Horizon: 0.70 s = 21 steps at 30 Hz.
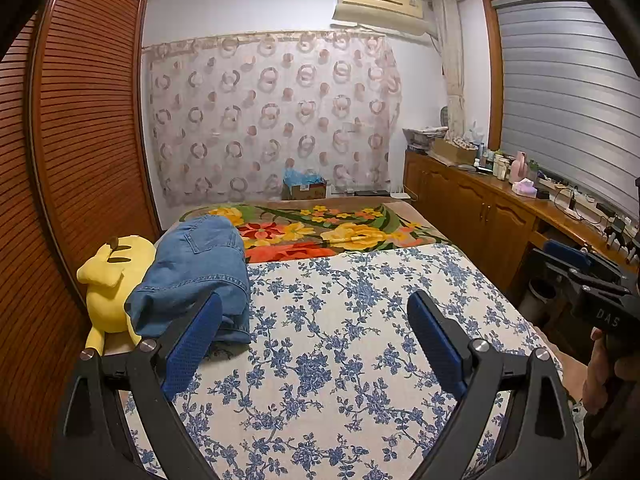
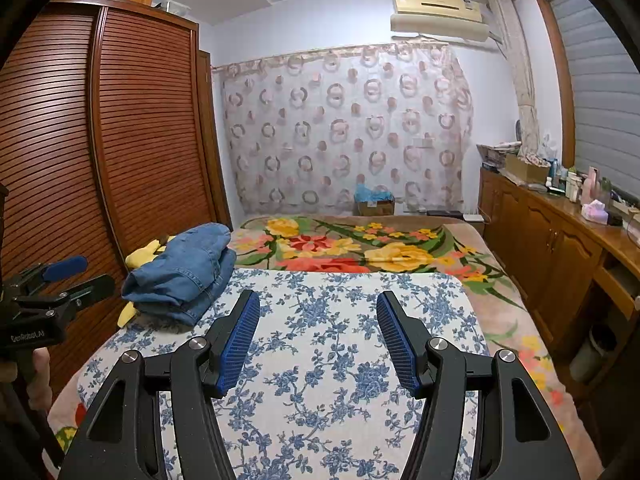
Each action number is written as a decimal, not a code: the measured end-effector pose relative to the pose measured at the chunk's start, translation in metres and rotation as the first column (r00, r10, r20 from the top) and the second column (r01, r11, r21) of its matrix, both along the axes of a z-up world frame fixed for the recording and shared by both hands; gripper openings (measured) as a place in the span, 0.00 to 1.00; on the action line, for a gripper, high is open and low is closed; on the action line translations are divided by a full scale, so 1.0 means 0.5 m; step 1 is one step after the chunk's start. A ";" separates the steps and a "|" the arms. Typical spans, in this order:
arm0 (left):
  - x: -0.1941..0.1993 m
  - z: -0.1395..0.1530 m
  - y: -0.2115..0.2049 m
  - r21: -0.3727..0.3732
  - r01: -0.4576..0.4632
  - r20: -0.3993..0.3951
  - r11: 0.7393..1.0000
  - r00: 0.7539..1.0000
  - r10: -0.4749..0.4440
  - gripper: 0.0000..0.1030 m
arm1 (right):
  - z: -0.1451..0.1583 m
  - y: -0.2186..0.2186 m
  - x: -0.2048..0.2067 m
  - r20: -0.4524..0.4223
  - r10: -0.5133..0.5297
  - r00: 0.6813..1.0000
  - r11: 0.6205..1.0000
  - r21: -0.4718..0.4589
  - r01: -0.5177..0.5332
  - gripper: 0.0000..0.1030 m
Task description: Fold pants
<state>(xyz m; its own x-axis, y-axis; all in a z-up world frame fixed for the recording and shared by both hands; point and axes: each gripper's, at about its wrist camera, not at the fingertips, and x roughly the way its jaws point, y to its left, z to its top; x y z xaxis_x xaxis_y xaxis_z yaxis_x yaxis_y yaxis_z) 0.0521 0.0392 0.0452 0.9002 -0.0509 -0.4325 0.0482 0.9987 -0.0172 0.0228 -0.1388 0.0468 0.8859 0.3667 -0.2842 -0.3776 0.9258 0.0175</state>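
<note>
Folded blue denim pants (image 1: 192,272) lie in a stack at the left side of the bed, partly on a yellow plush toy (image 1: 108,280). In the right wrist view the same pants (image 2: 184,276) sit left of and beyond the fingers. My left gripper (image 1: 316,320) hovers open over the blue-flowered cloth (image 1: 340,340), its left finger close in front of the pants with nothing between the pads. My right gripper (image 2: 318,320) is open too, empty, above the cloth (image 2: 320,360). Each gripper shows at the edge of the other's view.
A floral blanket (image 1: 328,232) covers the far half of the bed. A slatted wooden wardrobe (image 1: 80,140) runs along the left. A wooden cabinet (image 1: 480,208) with bottles and clutter stands on the right under a window blind. A box (image 1: 306,190) sits below the curtain.
</note>
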 end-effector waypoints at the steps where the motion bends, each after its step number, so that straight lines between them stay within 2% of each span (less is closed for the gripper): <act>1: 0.000 0.000 0.000 0.000 0.000 0.000 1.000 1.000 0.000 0.91 | 0.000 0.000 0.000 0.001 0.000 1.000 1.000 0.000 0.000 0.61; 21: 0.000 0.000 0.004 -0.001 -0.003 0.001 1.000 1.000 0.003 0.92 | -0.003 0.004 0.002 0.002 -0.013 1.000 1.000 0.007 0.013 0.61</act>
